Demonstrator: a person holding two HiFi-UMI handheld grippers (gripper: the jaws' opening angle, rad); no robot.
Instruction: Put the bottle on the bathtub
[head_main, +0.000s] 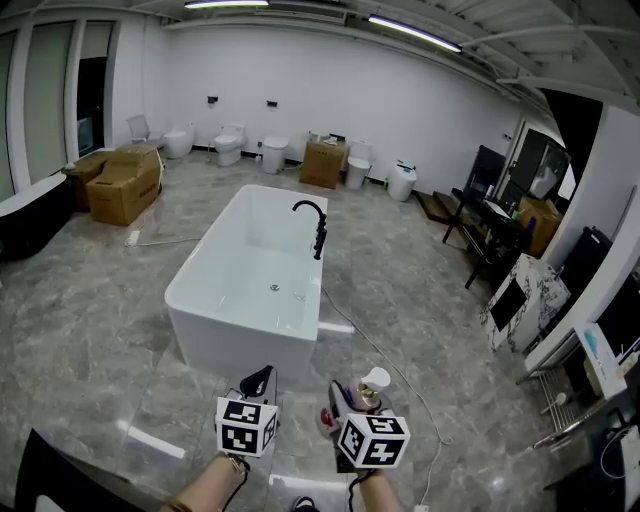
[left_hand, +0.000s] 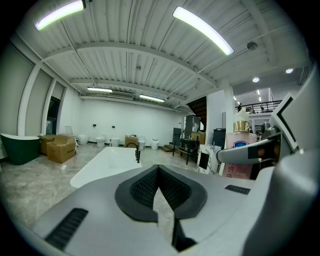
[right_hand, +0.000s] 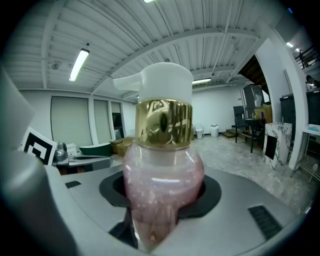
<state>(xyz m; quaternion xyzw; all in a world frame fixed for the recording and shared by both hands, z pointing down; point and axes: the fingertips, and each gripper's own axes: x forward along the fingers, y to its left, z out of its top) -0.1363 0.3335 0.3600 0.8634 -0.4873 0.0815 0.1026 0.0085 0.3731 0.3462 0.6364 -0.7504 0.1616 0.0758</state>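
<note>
Bottle (right_hand: 162, 187) stands upright, white pump on top, clamped in right gripper (right_hand: 160, 212); left gripper (left_hand: 158, 172) closed, empty

Cool, even tube light fills a white showroom.
Ceiling strip lights (head_main: 415, 33) lay pale reflections on the polished grey floor (head_main: 90, 330) and leave only soft shadows beside the bathtub (head_main: 240, 345). All three views bow strongly at the edges, and both gripper views darken to black corners. The bottle (right_hand: 162, 185), close to the lens, is soft, its gold collar (right_hand: 163, 122) catching glare.
</note>
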